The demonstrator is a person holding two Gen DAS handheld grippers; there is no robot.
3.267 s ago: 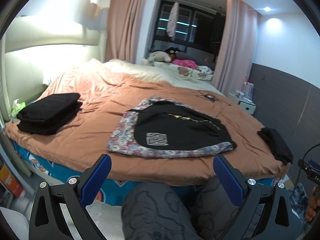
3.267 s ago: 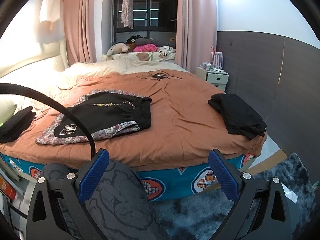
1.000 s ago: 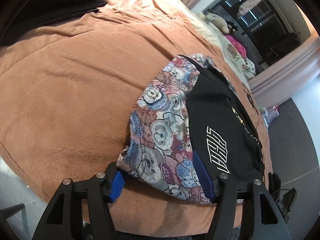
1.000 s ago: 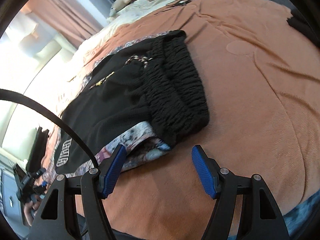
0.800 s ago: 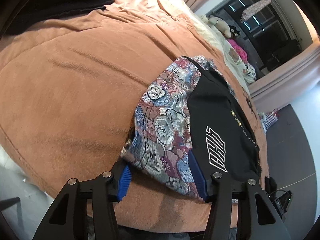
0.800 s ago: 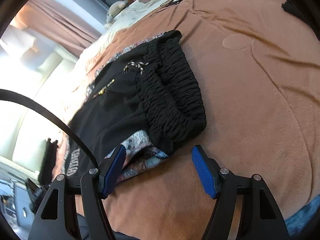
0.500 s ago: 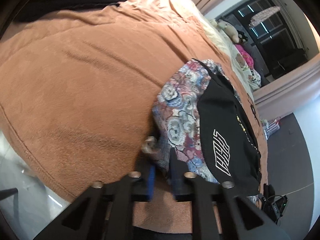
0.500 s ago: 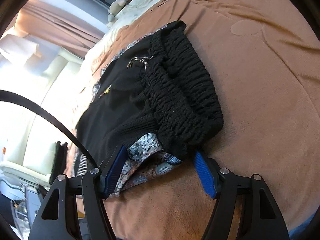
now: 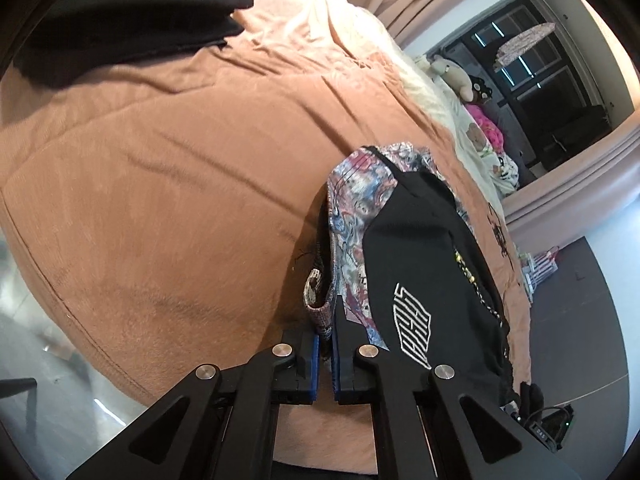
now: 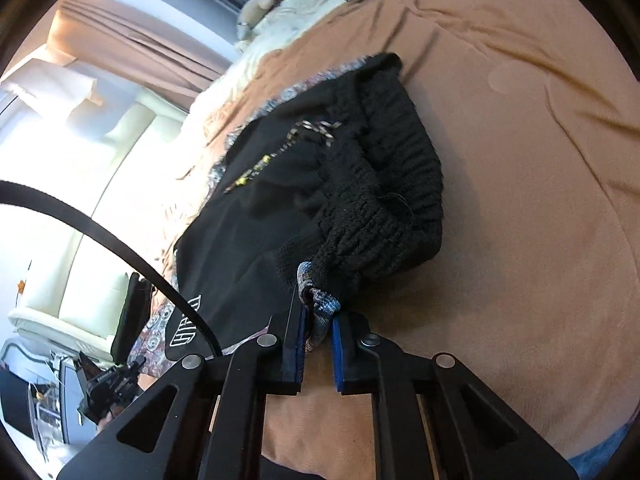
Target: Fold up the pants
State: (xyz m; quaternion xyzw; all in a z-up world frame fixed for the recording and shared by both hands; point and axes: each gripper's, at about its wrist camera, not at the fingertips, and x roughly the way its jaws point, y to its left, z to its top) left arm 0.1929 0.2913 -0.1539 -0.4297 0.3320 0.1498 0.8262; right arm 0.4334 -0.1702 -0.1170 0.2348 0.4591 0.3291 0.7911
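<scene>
Left wrist view: your left gripper (image 9: 327,334) has its jaws pressed together on the hem corner of the patterned pants (image 9: 352,216), which lie on the brown bedspread (image 9: 160,168) from about 6 o'clock up toward 1 o'clock. Black shorts (image 9: 420,264) with a white logo lie on top of them, at 3 to 4 o'clock of the pinch. A folded black stack (image 9: 120,20) sits well apart at 11 o'clock. A second ago these jaws were spread wide on either side of the hem; they have now closed on it, and the corner has bunched and lifted slightly.

Right wrist view: your right gripper (image 10: 318,330) pinches the waist corner of the patterned pants (image 10: 320,304), just under the ribbed black waistband (image 10: 384,200) of the shorts, which runs off toward 12 o'clock. Half a second ago the blue pads stood apart beside this corner; they now clamp it. I cannot tell whether the black band is caught in the pinch as well.

By my reading, you are at the grasp that opens the first fold, with both near corners secured. The next move likely calls for lifting both corners together, level with each other, and carrying them across toward the far edge. Watch that the shorts on top do not slide or drag along.
</scene>
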